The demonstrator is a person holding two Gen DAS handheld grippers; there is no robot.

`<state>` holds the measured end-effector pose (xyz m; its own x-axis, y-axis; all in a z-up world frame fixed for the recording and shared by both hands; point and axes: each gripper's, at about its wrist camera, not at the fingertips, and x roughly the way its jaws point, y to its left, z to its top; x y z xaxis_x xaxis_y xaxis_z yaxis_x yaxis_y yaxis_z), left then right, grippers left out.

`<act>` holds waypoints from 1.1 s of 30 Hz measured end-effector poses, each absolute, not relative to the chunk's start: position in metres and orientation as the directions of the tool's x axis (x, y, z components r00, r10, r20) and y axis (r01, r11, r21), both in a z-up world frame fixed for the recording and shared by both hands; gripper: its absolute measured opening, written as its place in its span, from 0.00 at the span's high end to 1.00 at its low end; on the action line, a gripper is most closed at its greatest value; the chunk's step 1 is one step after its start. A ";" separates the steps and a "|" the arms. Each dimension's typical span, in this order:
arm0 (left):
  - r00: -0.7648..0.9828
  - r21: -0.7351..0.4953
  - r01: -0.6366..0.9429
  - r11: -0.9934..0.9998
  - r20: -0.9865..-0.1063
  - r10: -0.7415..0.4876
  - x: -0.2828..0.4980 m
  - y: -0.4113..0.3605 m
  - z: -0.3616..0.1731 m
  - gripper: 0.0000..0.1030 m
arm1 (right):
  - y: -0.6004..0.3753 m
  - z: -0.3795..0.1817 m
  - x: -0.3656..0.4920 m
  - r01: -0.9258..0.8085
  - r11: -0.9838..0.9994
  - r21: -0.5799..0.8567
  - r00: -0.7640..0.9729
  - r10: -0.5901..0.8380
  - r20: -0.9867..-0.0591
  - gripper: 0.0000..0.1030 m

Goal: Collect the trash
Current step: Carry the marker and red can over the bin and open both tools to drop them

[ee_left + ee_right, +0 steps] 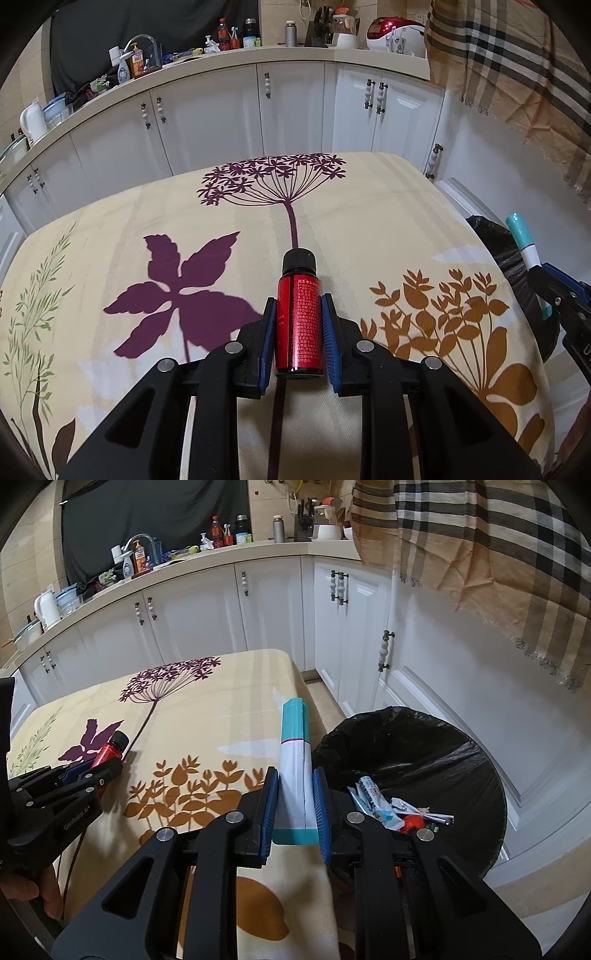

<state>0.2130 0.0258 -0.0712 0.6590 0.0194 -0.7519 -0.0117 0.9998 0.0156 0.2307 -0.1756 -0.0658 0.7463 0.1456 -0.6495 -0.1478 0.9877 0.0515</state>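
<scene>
Left gripper: blue pads clamped on a small red bottle with a black cap, gripped across the body, cap pointing away from the tongs, base at the back of the jaws. Grip looks centred and square. Bottle appears to be just above the floral tablecloth, not resting on it.

Right gripper: jaws together on a white-and-teal tube, held low on its length, most of the tube sticking forward past the fingertips. It hangs over the table's edge, just beside the rim of the black-lined trash bin.

Step in hand, as I read it: both pieces picked, now carry to the bin and drop.
- Right goes first; it's closest. Get the tube's far end past the rim and over the opening before letting go, otherwise it could tip back onto the table or the floor.
- The left gripper is well apart from the bin, on the far side of the right gripper. Keep the bottle off the cloth and wait until the right gripper clears.
- The bottle is smooth and round and could roll in the pads, so don't loosen early.

The bin already holds wrappers and other scraps.
</scene>
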 end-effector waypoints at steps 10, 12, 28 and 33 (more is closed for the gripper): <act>0.680 0.015 -0.026 1.000 -0.733 0.029 0.196 0.037 -0.063 0.76 | -0.169 -0.062 0.221 -0.164 0.985 0.053 0.752 0.159 -0.640 0.82; 0.683 0.019 -0.025 1.000 -0.730 0.031 0.193 0.038 -0.062 0.76 | -0.167 -0.061 0.218 -0.166 0.985 0.052 0.753 0.160 -0.638 0.82; 0.714 -0.001 -0.004 1.000 -0.701 0.002 0.168 0.032 -0.045 0.76 | -0.160 -0.050 0.194 -0.180 0.982 0.051 0.775 0.173 -0.608 0.82; 0.725 -0.011 0.019 1.000 -0.688 -0.021 0.160 0.023 -0.039 0.76 | -0.163 -0.045 0.185 -0.174 0.984 0.049 0.785 0.169 -0.596 0.82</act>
